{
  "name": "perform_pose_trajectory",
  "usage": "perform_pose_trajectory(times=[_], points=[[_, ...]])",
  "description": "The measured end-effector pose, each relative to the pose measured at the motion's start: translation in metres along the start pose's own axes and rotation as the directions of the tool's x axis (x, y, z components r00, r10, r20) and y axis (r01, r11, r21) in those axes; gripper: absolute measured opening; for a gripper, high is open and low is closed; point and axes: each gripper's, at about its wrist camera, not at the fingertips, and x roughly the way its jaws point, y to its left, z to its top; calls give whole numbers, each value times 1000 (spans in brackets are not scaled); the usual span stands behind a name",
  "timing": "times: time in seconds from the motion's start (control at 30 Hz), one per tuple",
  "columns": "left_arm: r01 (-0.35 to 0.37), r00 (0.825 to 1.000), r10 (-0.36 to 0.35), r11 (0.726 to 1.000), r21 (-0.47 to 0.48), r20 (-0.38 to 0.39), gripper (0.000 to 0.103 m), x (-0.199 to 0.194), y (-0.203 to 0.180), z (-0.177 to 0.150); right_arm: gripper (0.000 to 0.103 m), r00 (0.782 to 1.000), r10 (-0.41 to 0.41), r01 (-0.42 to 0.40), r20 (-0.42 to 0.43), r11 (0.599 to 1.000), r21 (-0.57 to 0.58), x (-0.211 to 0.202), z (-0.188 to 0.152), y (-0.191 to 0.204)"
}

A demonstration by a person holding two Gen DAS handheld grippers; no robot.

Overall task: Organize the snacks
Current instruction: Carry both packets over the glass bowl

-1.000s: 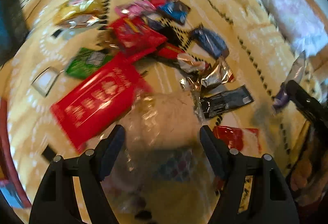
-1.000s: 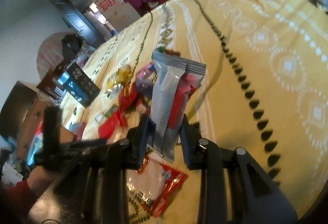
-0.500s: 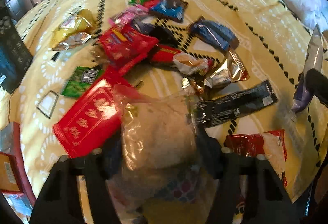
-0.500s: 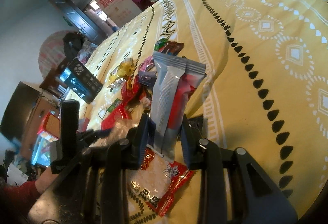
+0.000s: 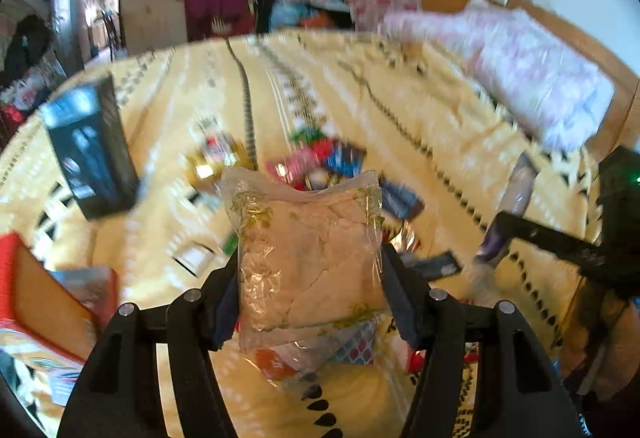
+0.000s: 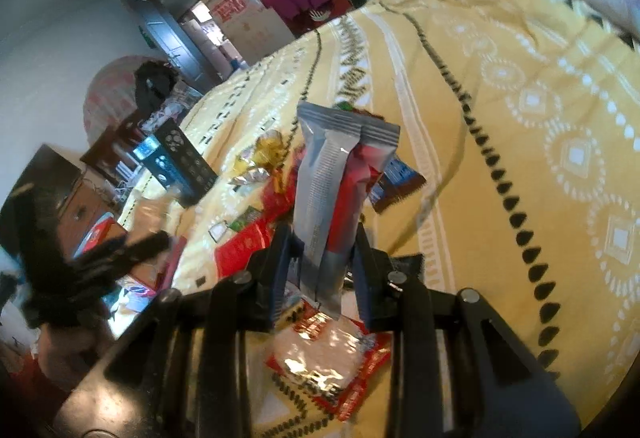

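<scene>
Here, the left claw [image 5: 310, 274] is clamped on a clear pastry packet [image 5: 308, 258], upright above the bed [image 5: 440, 141]; the blurred pile [image 5: 320, 161] lies ahead. Rightward, the right claw [image 6: 322, 258] pinches a silver-red sachet [image 6: 340, 189], long axis upright, mid-bed.

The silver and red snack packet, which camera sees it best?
The right wrist view. The silver and red snack packet stands upright and sharp, clamped in the right gripper. The left wrist view shows only a blurred sliver of it at the right.
</scene>
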Motion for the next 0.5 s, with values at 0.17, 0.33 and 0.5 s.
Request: perform_pose_trajectory(times=[0.17,0.33,0.5], points=[[-17,994,17,1000,0,106,64,-53,11,16,29,1000,18,-17,25,998,-67,-7,12,30],[-36,983,35,999,1,182,64,-97,24,26,28,998,46,-38,47,988,-148,-12,27,69],[-56,974,65,997,-46,216,64,-125,52,25,26,995,58,-38,77,971,-237,-13,40,108]])
